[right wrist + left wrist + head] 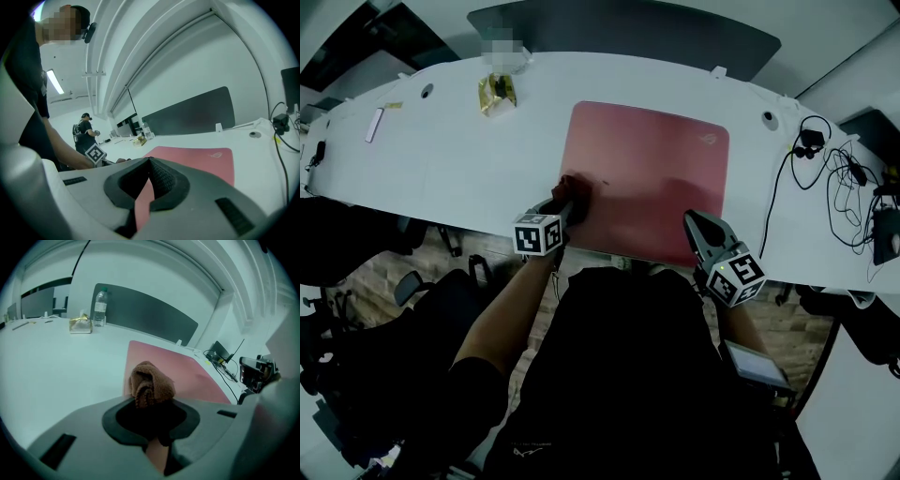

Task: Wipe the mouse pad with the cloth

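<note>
A white, curved tabletop (441,159) filled an office, with a dark screen (675,28) standing along its far edge. Toward the far left lay a yellowish packet (496,94), and a clear bottle (100,307) stood just behind it.

The left claw (566,204) was clamped on a bunched brown cloth (151,383), which stuck out past the jaw tips. The cloth sat on the near left part of the red pad (661,178), close to its left edge.

The pad lay flat at the middle of the tabletop, a small logo at its far right corner.

The right claw (697,223) was over the pad's near right edge, jaws closed tip to tip with nothing between them.

At the far right, black cables (839,183) trailed across the tabletop, well apart from the pad.
</note>
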Action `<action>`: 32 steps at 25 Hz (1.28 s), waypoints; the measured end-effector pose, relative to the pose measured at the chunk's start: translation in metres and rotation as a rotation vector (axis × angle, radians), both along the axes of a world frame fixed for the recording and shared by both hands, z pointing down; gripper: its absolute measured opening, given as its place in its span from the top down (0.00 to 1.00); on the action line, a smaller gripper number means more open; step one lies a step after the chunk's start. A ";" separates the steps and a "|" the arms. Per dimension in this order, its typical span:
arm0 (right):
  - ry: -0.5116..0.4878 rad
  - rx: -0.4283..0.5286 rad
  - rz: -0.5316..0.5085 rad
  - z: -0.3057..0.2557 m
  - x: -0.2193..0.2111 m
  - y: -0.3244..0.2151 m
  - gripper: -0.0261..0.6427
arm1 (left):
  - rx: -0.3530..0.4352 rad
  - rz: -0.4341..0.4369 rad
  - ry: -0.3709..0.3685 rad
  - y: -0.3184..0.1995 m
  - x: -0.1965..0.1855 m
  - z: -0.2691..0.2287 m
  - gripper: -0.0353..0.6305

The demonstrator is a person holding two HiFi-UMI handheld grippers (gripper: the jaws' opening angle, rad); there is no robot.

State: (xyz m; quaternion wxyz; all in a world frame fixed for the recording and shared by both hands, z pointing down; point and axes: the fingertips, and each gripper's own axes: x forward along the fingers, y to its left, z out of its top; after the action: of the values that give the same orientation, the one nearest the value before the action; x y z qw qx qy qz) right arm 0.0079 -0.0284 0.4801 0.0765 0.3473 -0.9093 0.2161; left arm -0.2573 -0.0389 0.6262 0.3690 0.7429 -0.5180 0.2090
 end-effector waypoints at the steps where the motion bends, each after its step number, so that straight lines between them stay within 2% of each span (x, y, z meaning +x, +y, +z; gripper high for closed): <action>1: 0.003 0.001 0.002 0.000 -0.001 0.000 0.93 | 0.002 -0.017 0.001 0.000 -0.007 0.000 0.82; 7: 0.019 0.016 0.019 -0.003 -0.006 -0.003 0.93 | 0.048 -0.118 0.001 -0.005 -0.055 -0.004 0.82; 10: 0.026 0.013 0.032 -0.004 -0.006 -0.002 0.93 | 0.062 -0.165 -0.031 -0.006 -0.079 -0.006 0.82; 14: 0.040 0.024 0.059 -0.008 0.001 -0.011 0.93 | 0.097 -0.195 -0.092 -0.035 -0.095 -0.014 0.82; 17: 0.043 0.022 0.077 -0.007 0.003 -0.013 0.93 | 0.105 -0.160 -0.137 -0.052 -0.089 -0.014 0.82; 24: 0.036 0.008 0.115 -0.004 0.017 -0.012 0.93 | 0.104 -0.003 -0.147 -0.060 -0.036 -0.012 0.82; 32: 0.009 -0.007 0.144 0.004 0.033 -0.008 0.93 | 0.086 0.083 -0.186 -0.059 0.006 -0.010 0.82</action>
State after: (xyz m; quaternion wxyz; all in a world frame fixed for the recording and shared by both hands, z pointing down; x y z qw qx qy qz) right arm 0.0410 -0.0363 0.4844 0.0658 0.4124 -0.8809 0.2227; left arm -0.2515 -0.0975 0.6161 0.2780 0.7563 -0.5273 0.2697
